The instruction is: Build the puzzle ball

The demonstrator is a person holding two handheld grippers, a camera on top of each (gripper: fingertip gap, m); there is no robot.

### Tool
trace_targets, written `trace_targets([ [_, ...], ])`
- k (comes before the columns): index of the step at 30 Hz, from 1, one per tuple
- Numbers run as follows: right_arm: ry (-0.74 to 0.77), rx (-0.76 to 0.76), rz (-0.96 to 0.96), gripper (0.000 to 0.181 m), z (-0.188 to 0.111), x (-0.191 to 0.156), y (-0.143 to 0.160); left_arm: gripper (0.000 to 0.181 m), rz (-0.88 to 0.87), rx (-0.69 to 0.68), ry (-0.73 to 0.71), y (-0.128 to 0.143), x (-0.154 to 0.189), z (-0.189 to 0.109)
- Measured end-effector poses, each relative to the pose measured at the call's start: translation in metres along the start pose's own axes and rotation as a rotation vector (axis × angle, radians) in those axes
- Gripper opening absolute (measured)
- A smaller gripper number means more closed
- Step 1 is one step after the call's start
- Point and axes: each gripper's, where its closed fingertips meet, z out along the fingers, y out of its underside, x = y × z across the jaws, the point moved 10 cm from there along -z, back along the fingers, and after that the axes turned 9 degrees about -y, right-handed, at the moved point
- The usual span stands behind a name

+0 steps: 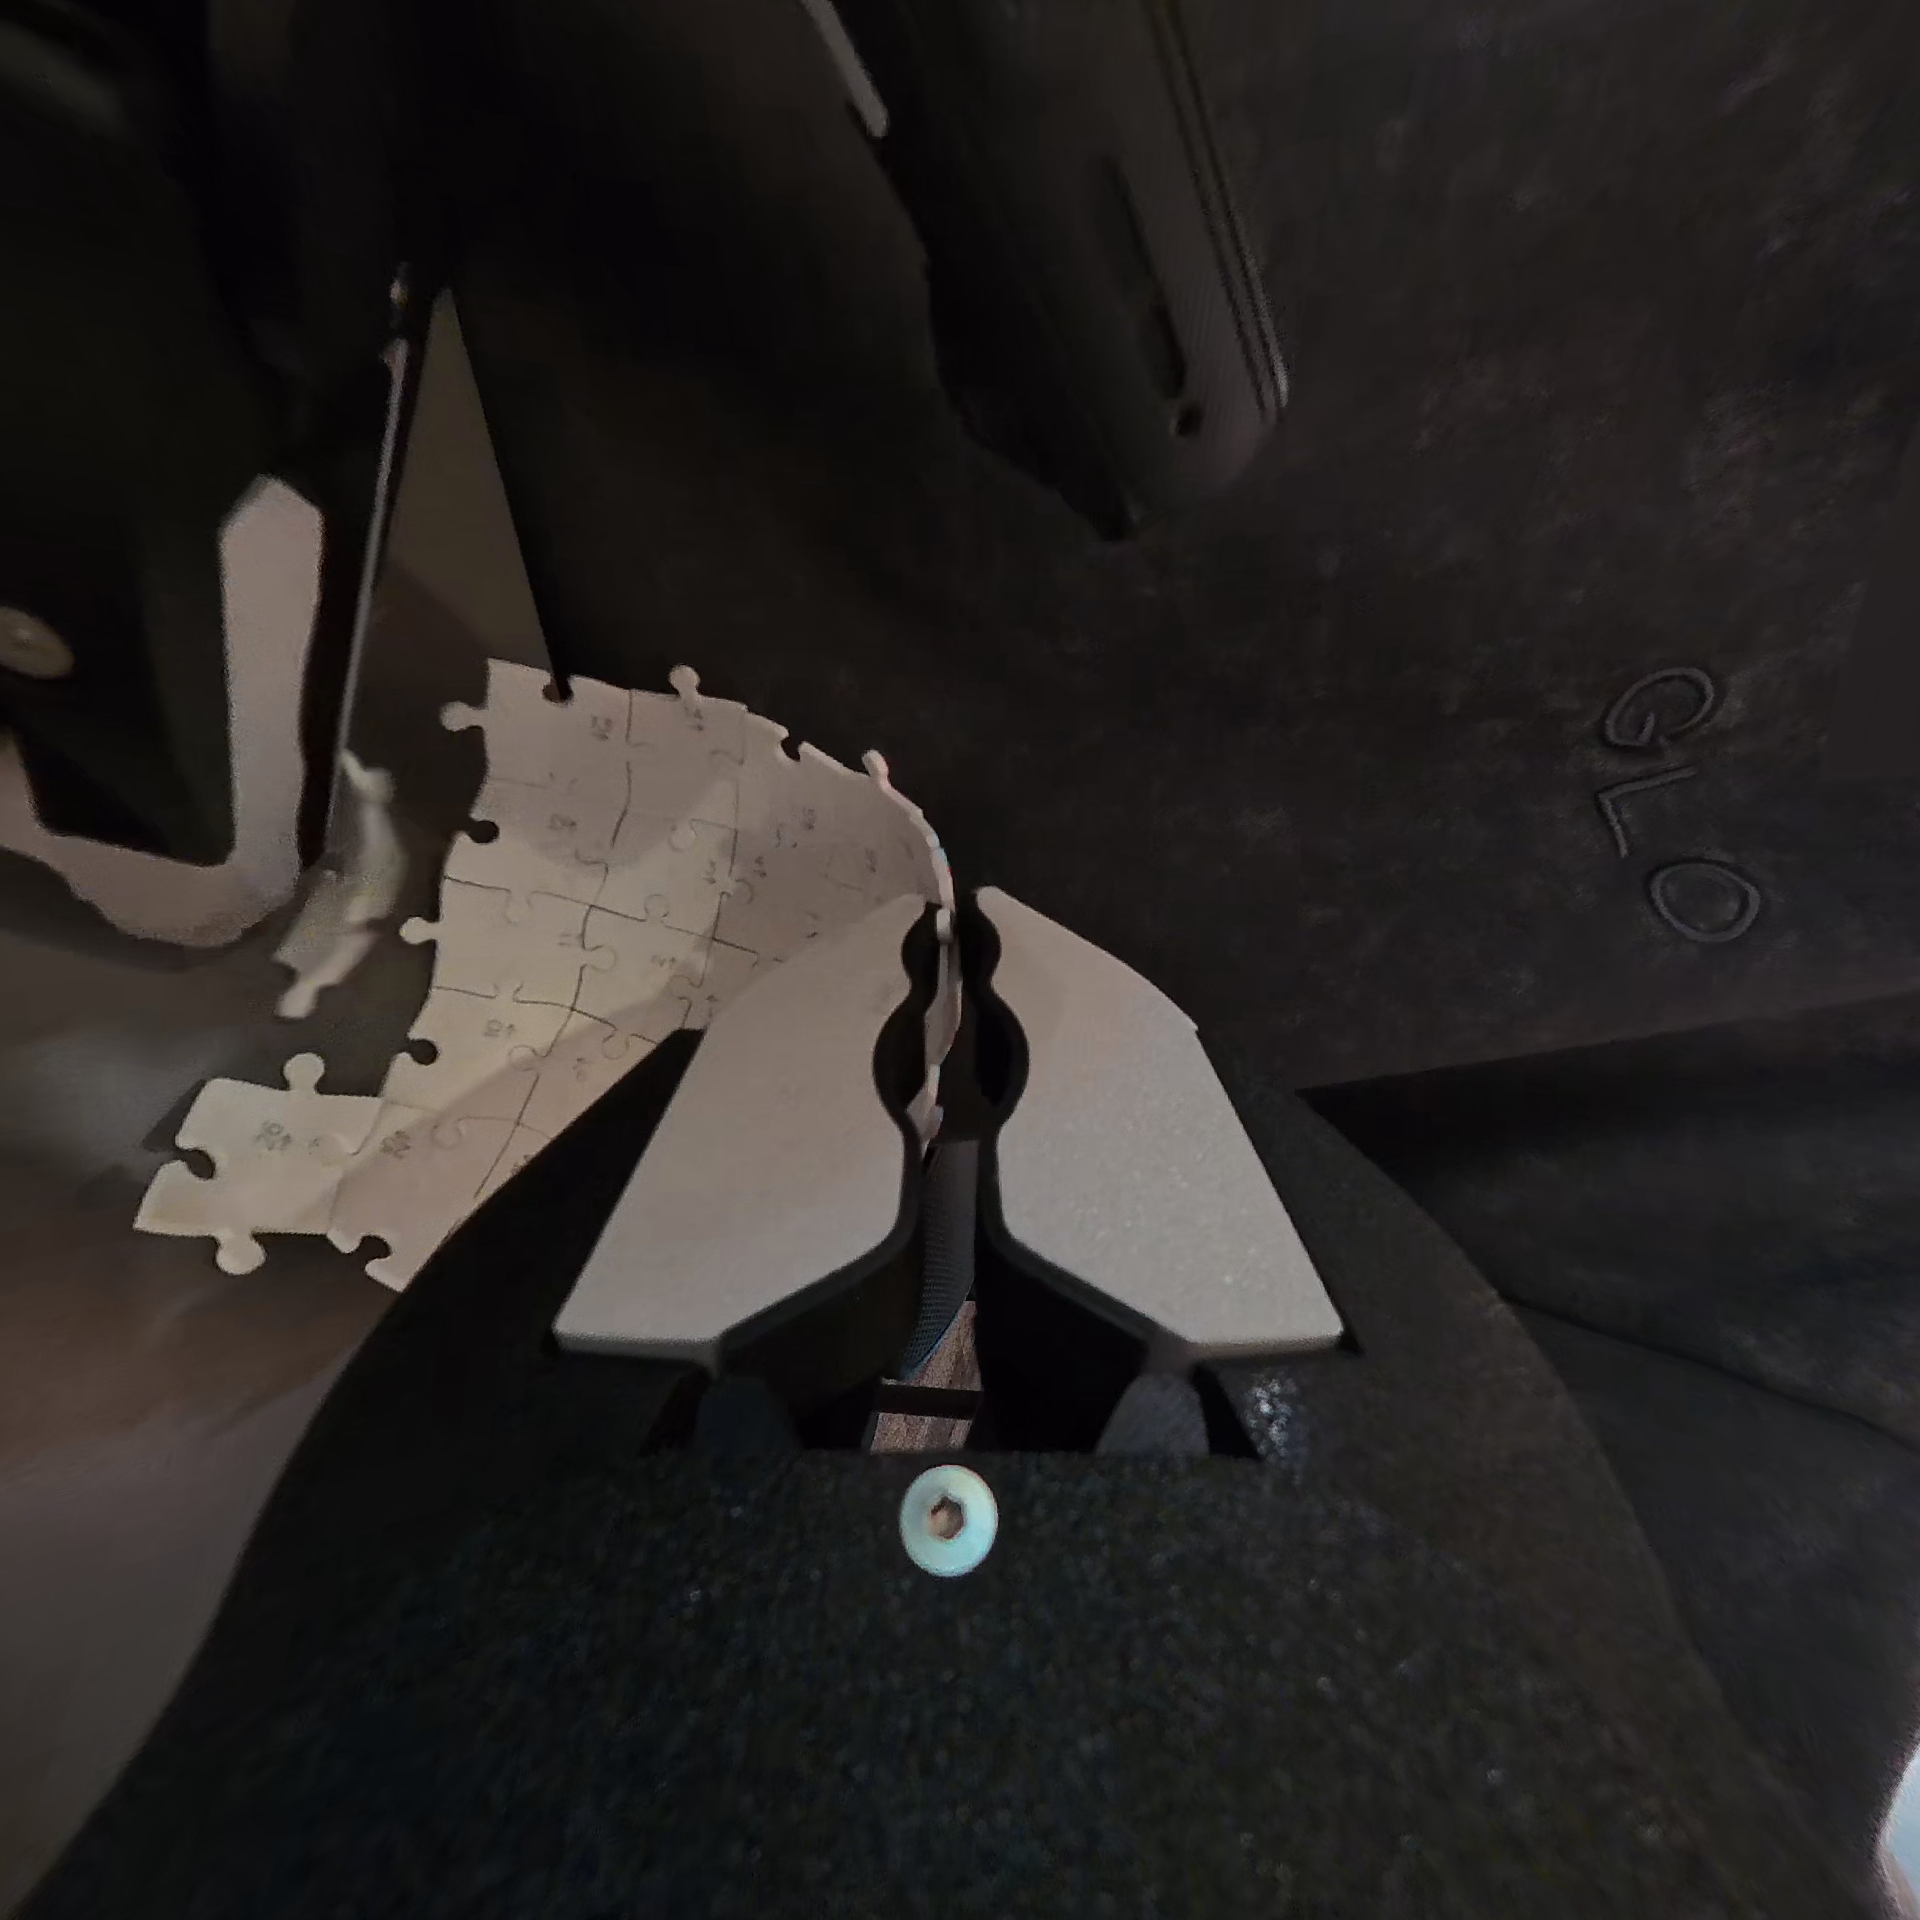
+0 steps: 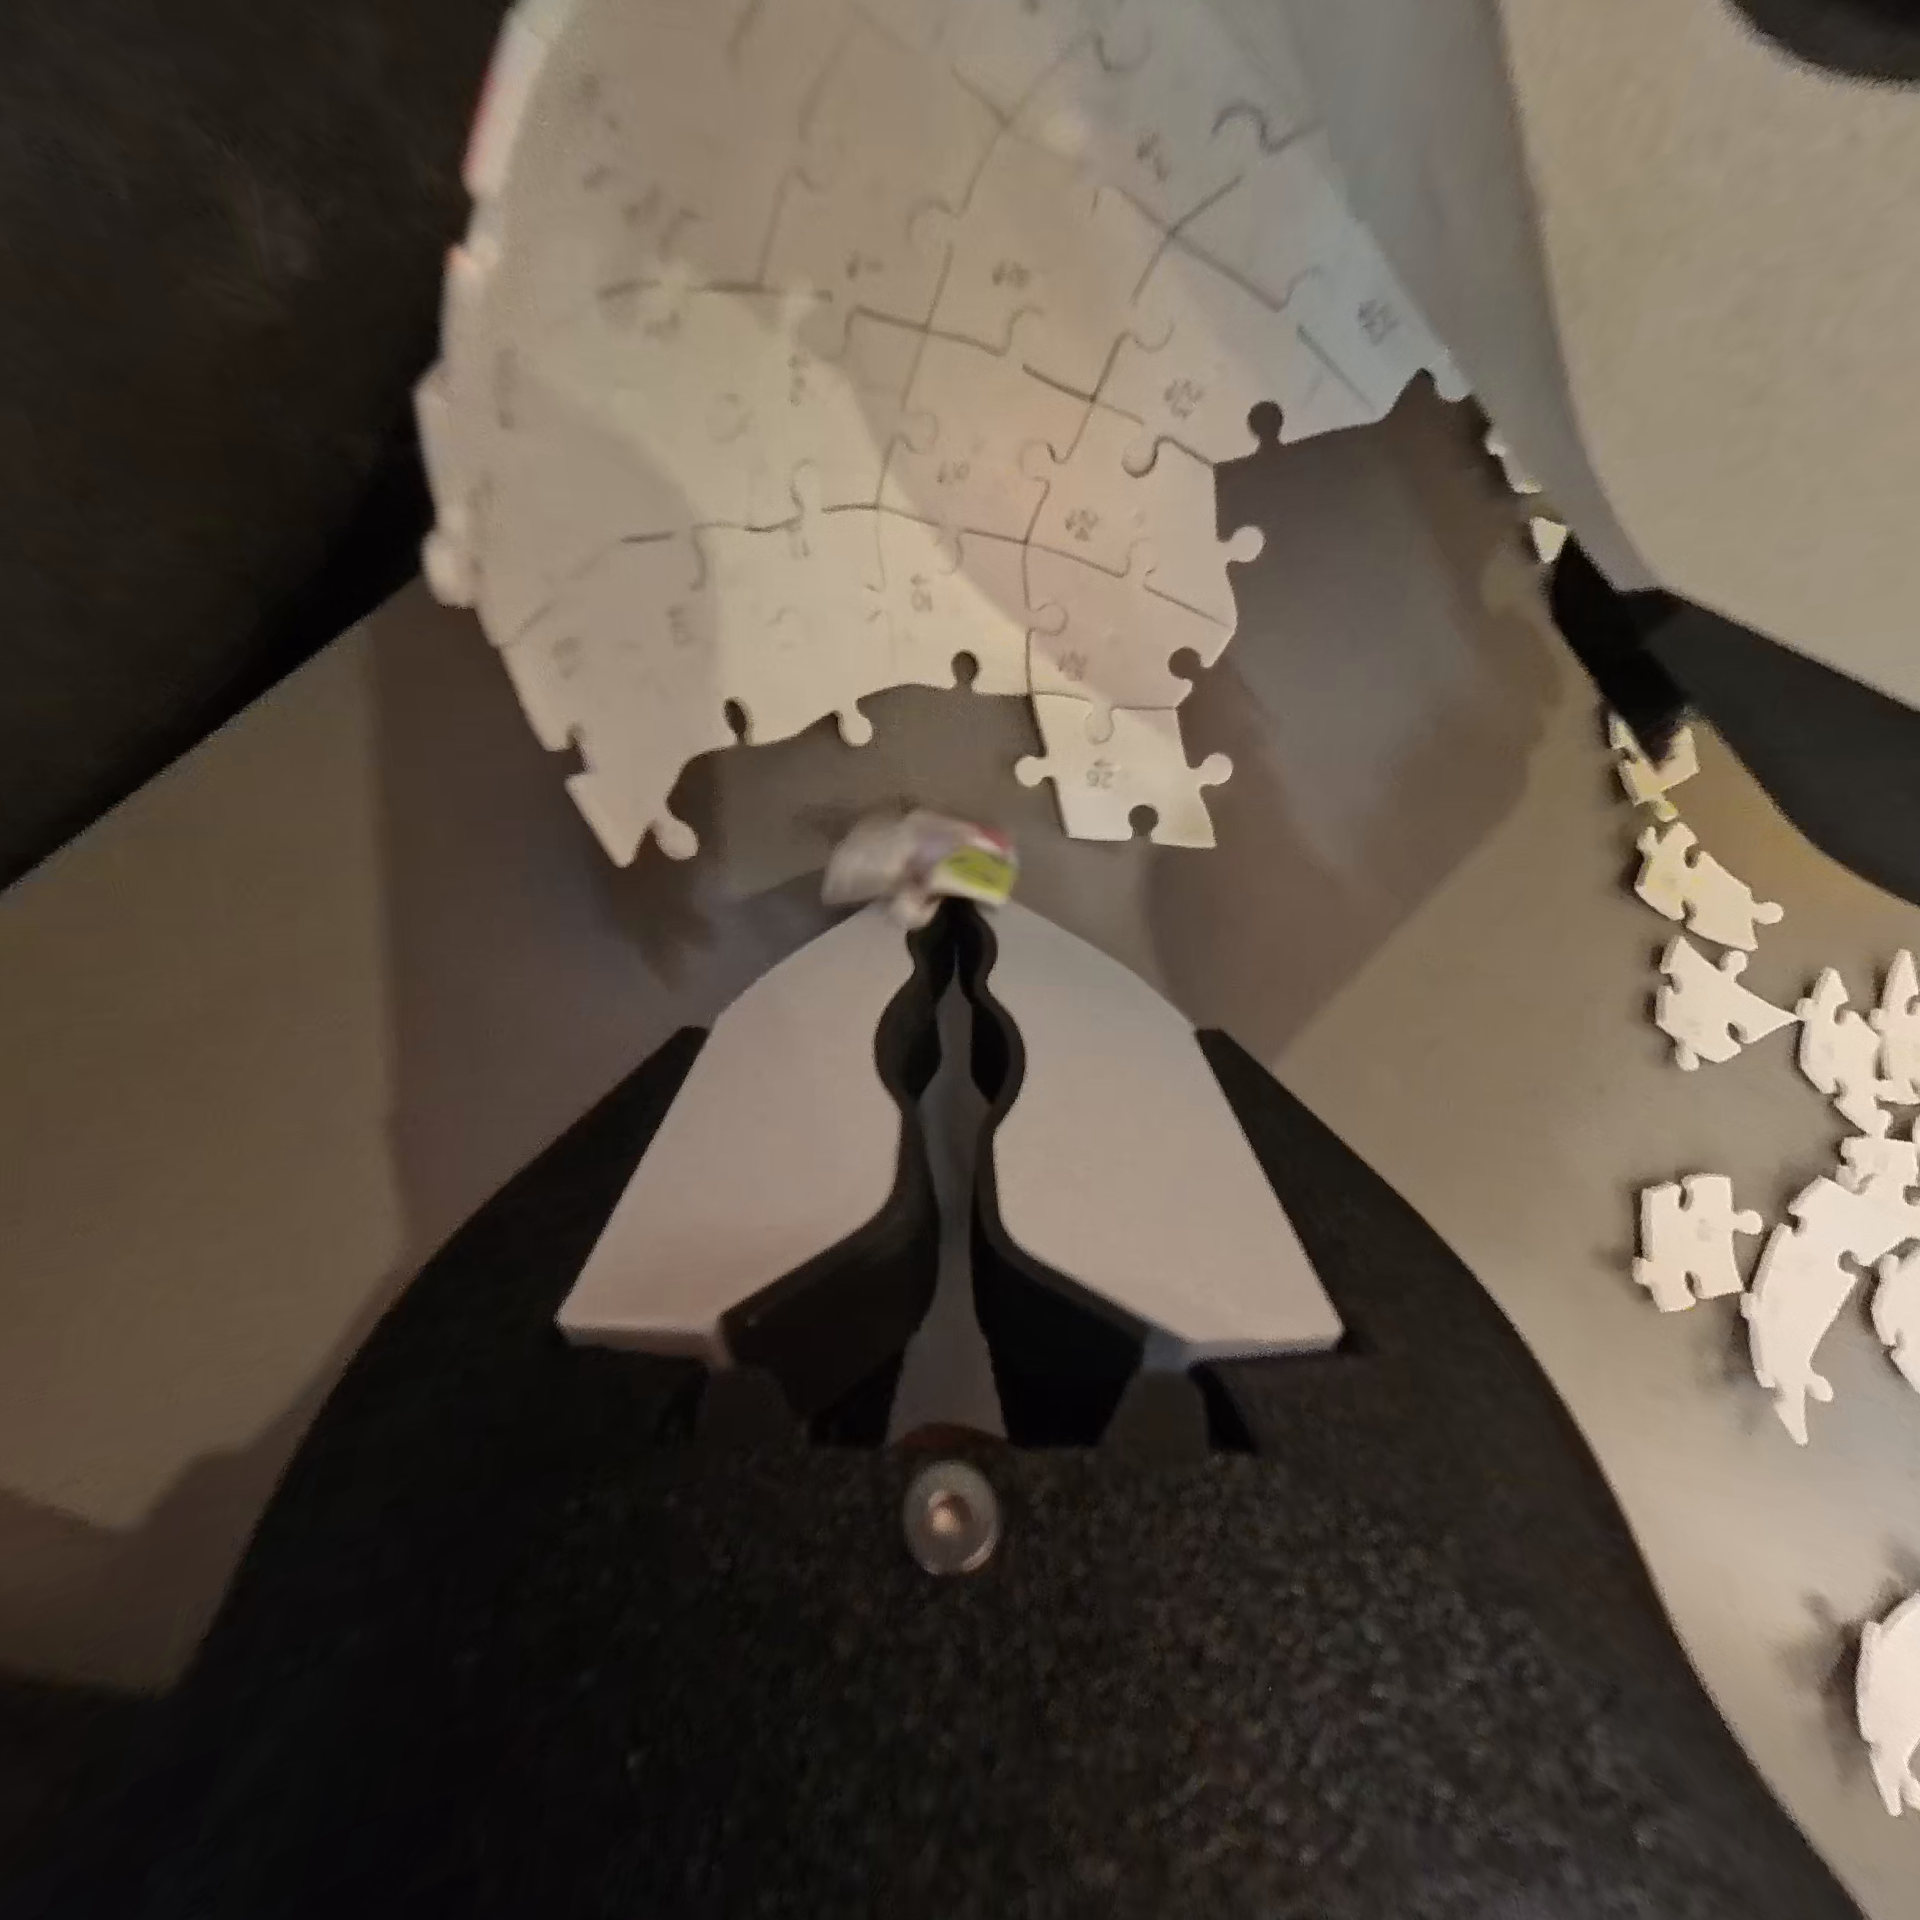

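Note:
The partly built puzzle ball (image 1: 623, 914) is a curved shell of joined white pieces, its numbered inner side facing me. My left gripper (image 1: 951, 925) is shut on the shell's right edge and holds it up. In the right wrist view the same shell (image 2: 883, 416) fills the upper middle. My right gripper (image 2: 951, 925) is shut on a single small puzzle piece (image 2: 925, 868) with a coloured printed face, held just below the shell's lower jagged edge, between a protruding piece (image 2: 1132, 774) and the left part of the rim.
Several loose white puzzle pieces (image 2: 1787, 1143) lie on the grey table (image 2: 312, 1039) at the right. A large dark textured body (image 1: 1455, 623) fills the left wrist view's upper right. The other gripper's dark frame (image 1: 156, 468) shows at the left there. Left tips to right tips: about 12 centimeters.

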Motion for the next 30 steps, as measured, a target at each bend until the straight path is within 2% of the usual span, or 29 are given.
trace_targets([
  [7,0.014,-0.002,0.004,0.0,-0.001,0.002,-0.001,0.003,-0.003,0.004,0.001,0.002,0.0,0.0],
  [13,0.018,0.082,0.002,0.0,-0.015,-0.008,-0.004,0.003,0.0,-0.001,0.001,0.001,0.0,0.0],
  [16,-0.011,0.111,0.065,0.029,-0.017,-0.01,0.001,0.003,0.0,-0.001,0.0,0.003,0.001,0.001],
  [19,-0.091,0.104,0.122,0.028,-0.016,-0.011,0.002,0.003,-0.002,0.005,-0.004,0.005,0.002,0.001],
  [22,-0.06,0.102,0.088,0.026,-0.016,-0.016,-0.002,0.003,-0.002,0.001,-0.007,0.007,0.003,0.003],
  [26,-0.06,0.116,0.144,0.033,-0.014,-0.027,-0.006,0.003,-0.002,0.001,-0.012,0.01,0.004,0.005],
  [30,0.005,0.063,0.1,0.031,-0.006,-0.034,-0.009,0.003,0.001,0.005,-0.011,0.01,0.005,0.006],
])
